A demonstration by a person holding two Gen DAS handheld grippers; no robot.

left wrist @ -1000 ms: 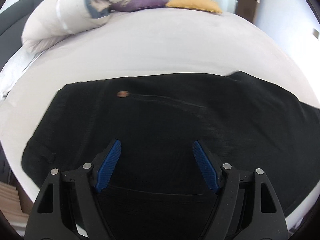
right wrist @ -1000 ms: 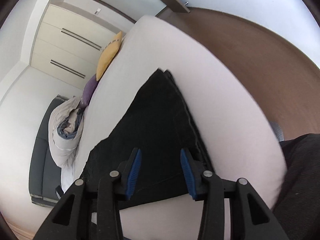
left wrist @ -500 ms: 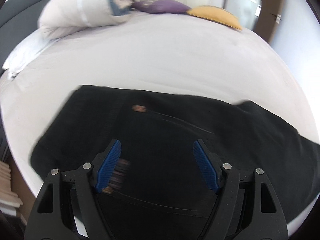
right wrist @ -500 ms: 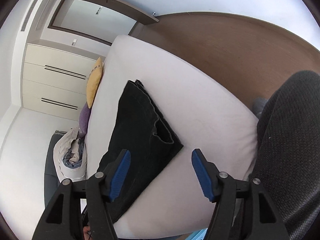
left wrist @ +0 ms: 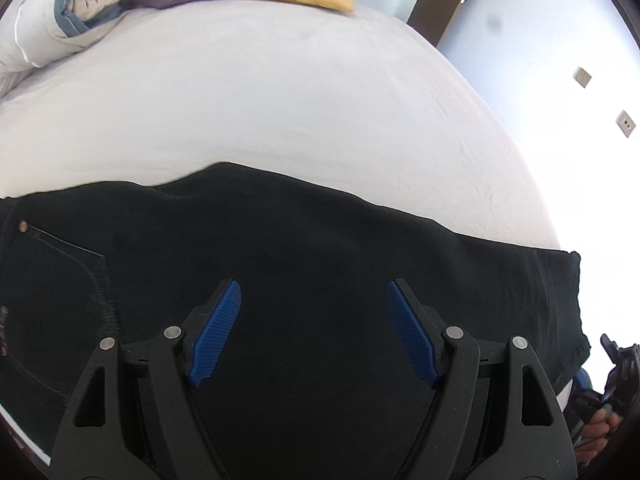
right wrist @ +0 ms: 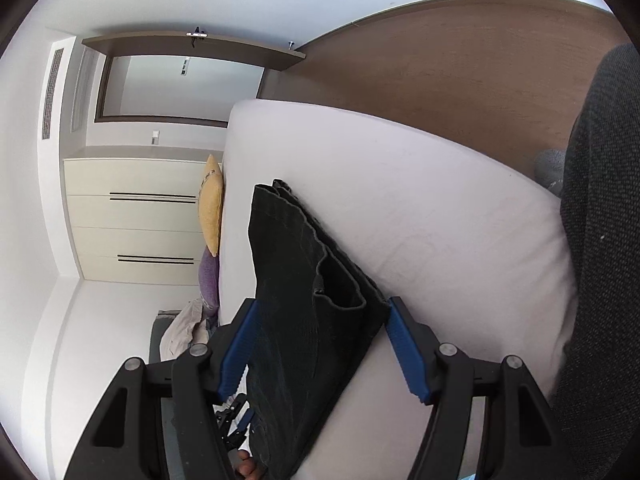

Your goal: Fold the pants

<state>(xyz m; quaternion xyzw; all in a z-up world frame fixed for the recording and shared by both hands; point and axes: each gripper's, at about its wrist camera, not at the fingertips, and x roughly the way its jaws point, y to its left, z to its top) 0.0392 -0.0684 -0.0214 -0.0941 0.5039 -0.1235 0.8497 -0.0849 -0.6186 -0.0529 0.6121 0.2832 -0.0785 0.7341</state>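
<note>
Showing pocket rivet left view only, pants flat, both jaws parted

pants | black | flat, leg hems stacked | on bed

Left wrist view low over pants; right view rolled sideways, sharing bed.

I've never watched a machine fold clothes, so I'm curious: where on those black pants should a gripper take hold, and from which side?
Probably at the leg hems, the layered end of the black pants nearest the right gripper. The stacked edges there form a lip at the fabric's border, so open jaws could slide in from the bed's edge and pinch every layer, whereas the flat middle under the left gripper offers no edge.
</note>
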